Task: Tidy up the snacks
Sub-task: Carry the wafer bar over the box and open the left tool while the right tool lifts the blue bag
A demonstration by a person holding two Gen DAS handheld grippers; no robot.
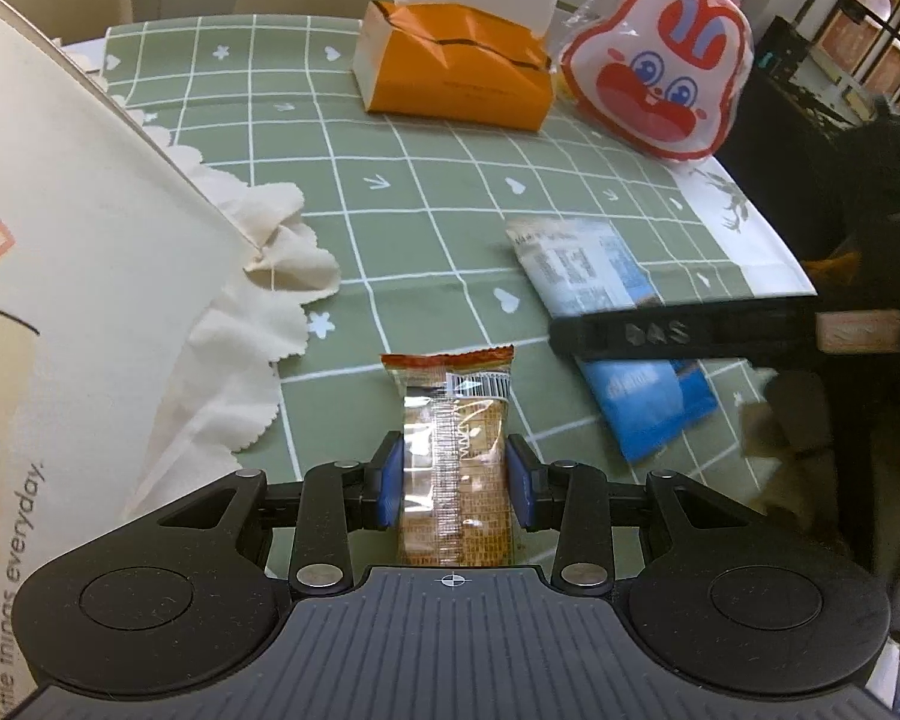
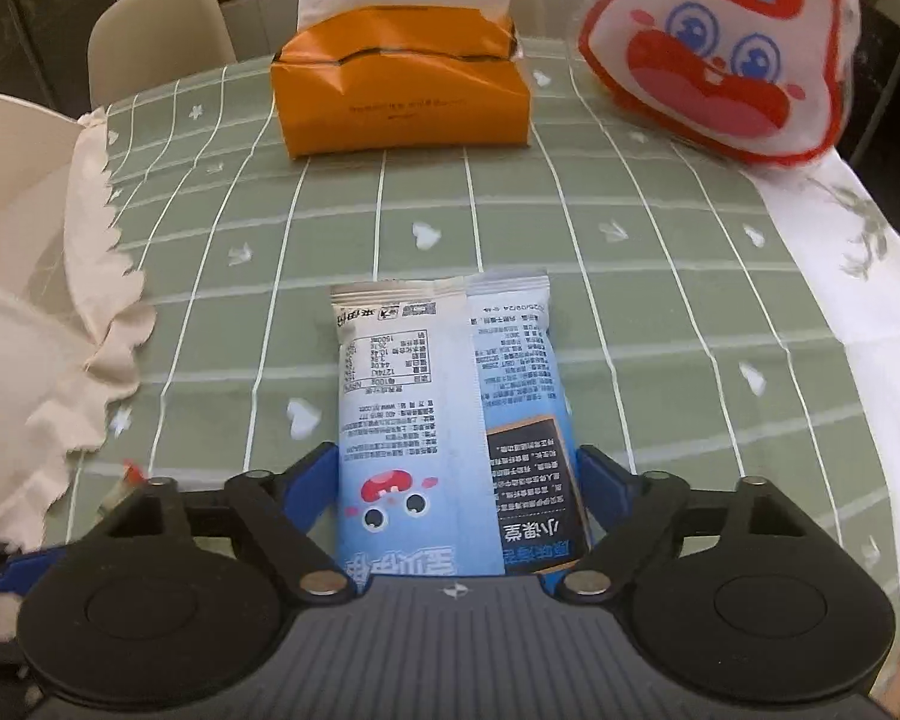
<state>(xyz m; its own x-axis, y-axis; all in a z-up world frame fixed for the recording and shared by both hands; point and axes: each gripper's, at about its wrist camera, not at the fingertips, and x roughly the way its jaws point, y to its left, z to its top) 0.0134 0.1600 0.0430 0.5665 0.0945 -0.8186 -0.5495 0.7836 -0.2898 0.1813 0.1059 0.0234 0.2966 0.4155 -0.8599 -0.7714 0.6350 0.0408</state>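
Left gripper is pinched narrow on an orange snack bar, blue pads touching both long edges. The bar's long axis runs straight forward between the fingers, its crimped far end pointing out over the green checked tablecloth.

Right gripper straddles a blue-and-white snack packet, long axis also straight ahead. The blue fingers sit against both side edges at a medium-wide spread; looks like a grip, though the packet may still rest on the cloth, hard to tell from this angle. In the left view the same packet lies right of the bar, crossed by the right gripper's black finger.

Cream paper bag with a scalloped cloth sits to the left of both grippers, nearer the left one, mouth seen at the left edge of the right view. It is the likely drop target, so the bar goes left, end first.

Far side: orange tissue box and a rabbit-face pouch, well apart from both grippers.
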